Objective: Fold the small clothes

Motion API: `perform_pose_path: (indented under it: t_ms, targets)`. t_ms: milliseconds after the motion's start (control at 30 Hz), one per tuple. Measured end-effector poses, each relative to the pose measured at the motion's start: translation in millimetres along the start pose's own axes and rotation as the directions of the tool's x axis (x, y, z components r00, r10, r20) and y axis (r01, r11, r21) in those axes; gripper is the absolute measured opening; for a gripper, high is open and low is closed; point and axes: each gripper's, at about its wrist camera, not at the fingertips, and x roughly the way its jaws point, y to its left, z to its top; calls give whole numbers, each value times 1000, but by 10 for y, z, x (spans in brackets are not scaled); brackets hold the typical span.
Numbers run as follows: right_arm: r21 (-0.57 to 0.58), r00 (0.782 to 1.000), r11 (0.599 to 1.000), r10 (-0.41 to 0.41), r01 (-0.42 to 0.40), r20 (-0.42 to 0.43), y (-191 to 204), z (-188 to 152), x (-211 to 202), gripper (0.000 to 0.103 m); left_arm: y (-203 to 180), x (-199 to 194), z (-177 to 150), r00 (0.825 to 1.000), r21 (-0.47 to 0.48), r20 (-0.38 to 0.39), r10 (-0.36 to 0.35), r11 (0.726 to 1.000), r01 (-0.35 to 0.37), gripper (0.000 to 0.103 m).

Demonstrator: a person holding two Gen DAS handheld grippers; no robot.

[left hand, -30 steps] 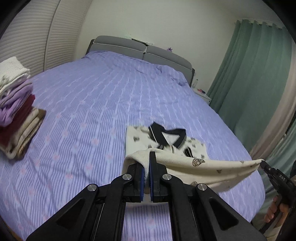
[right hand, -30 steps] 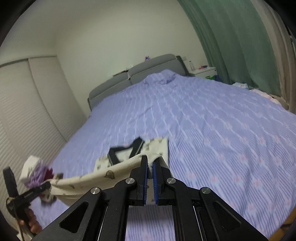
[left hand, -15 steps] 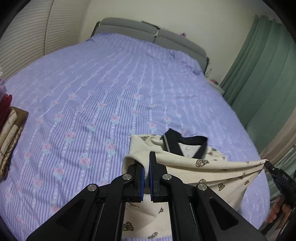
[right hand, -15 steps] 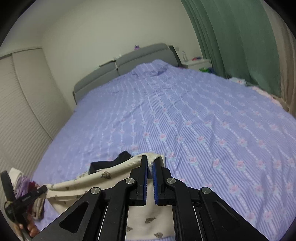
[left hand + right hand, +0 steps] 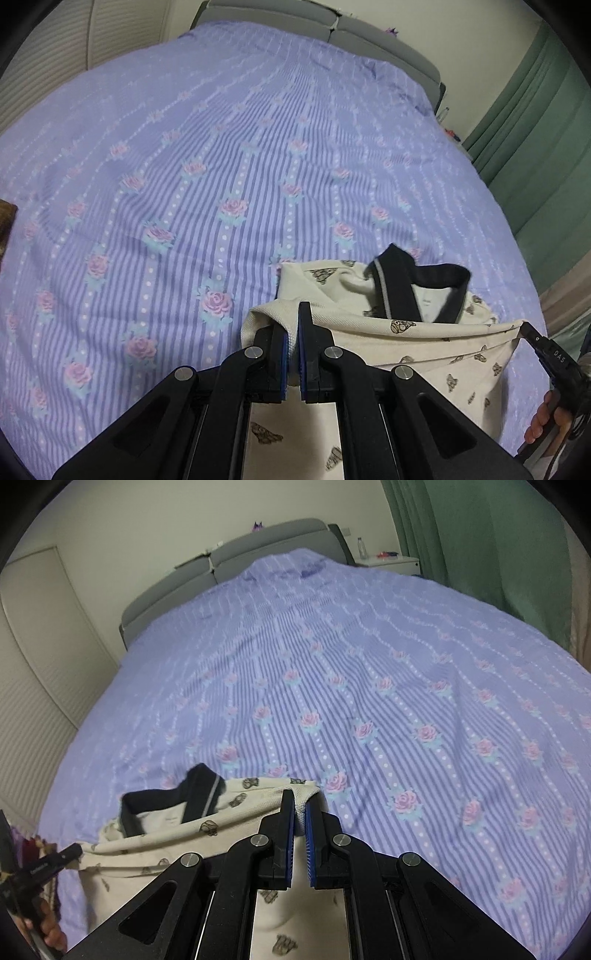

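Fold step: left gripper (image 5: 291,354) and right gripper (image 5: 300,834) jaws each pinch the shirt (image 5: 424,343) hem above the bed (image 5: 221,166). Next, lay the hem at the collar (image 5: 417,284).

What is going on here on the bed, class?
A person holds a gripper in each hand and is folding a small cream shirt with a black collar on the purple floral bedspread. The left gripper and the right gripper each pinch one corner of the hem, lifted and stretched between them over the shirt's upper half, which lies flat near the bed's foot. The fold is not yet laid down.
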Motion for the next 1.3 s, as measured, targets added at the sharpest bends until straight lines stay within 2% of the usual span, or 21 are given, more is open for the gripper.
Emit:
perform_pose_path:
  t_ms: [233,400,467,500,533,567,600,667,733,767,833,900,933,1000,1033,1100,1133,1200,1300]
  targets:
    - [-11,999,1000,-19,18,-45,-34,13,311,6,46,266,50,998,-19,-61,-13,1000,12,7]
    - [4,998,1000,-22,22,-58,-36,41,438,7,87,301,141,996,-48,-84,-44,998,40,14]
    - [5,998,999,-36,36,-52,-7,68,458,12,106,297,183,995,-60,-87,-55,997,50,23]
    - [-1,998,999,-43,43,-48,16,84,458,21,112,280,202,994,-64,-86,-60,996,55,26]
    - [-6,998,999,-47,47,-42,37,94,451,27,120,263,215,994,-66,-84,-65,996,60,36]
    - [-15,998,998,-59,58,-32,61,103,424,40,139,231,241,995,-70,-79,-68,996,62,54]
    - [-29,997,997,-76,75,-19,88,108,390,47,166,186,261,996,-72,-69,-59,996,53,63]
    - [-103,992,987,-119,122,33,203,108,274,47,182,50,299,1000,-40,-15,-17,999,16,66]
    - [-221,982,958,-163,182,98,378,82,123,47,160,-93,326,999,37,38,15,999,-17,67]
    - [-273,978,942,-165,194,127,453,62,59,49,116,-177,320,998,107,63,11,994,-18,67]
    - [-400,980,900,-122,176,158,626,-11,-68,53,-10,-299,252,997,282,74,-35,959,12,67]
    - [-512,989,851,-55,119,138,768,-88,-130,53,-208,-420,58,994,503,96,-45,864,-10,67]
    - [-590,993,803,-17,84,118,867,-171,-160,52,-291,-458,-53,993,582,106,-50,813,-21,67]
    - [-671,997,741,18,38,77,975,-279,-164,53,-398,-464,-197,994,663,94,-58,748,-19,67]
    - [-712,998,702,30,14,50,1037,-351,-147,52,-463,-422,-275,996,700,60,-68,714,6,67]
    - [-774,1000,633,31,-15,6,1157,-479,-72,52,-546,-324,-364,998,729,16,-67,684,34,67]
    - [-803,1000,595,24,-24,-13,1237,-562,-14,52,-595,-264,-385,998,732,1,-65,680,43,67]
    - [-832,999,553,22,-45,-40,1326,-640,74,52,-668,-116,-416,997,729,-40,-59,680,70,66]
    - [-856,997,512,18,-77,-79,1437,-736,201,52,-719,25,-418,995,726,-81,-64,680,102,65]
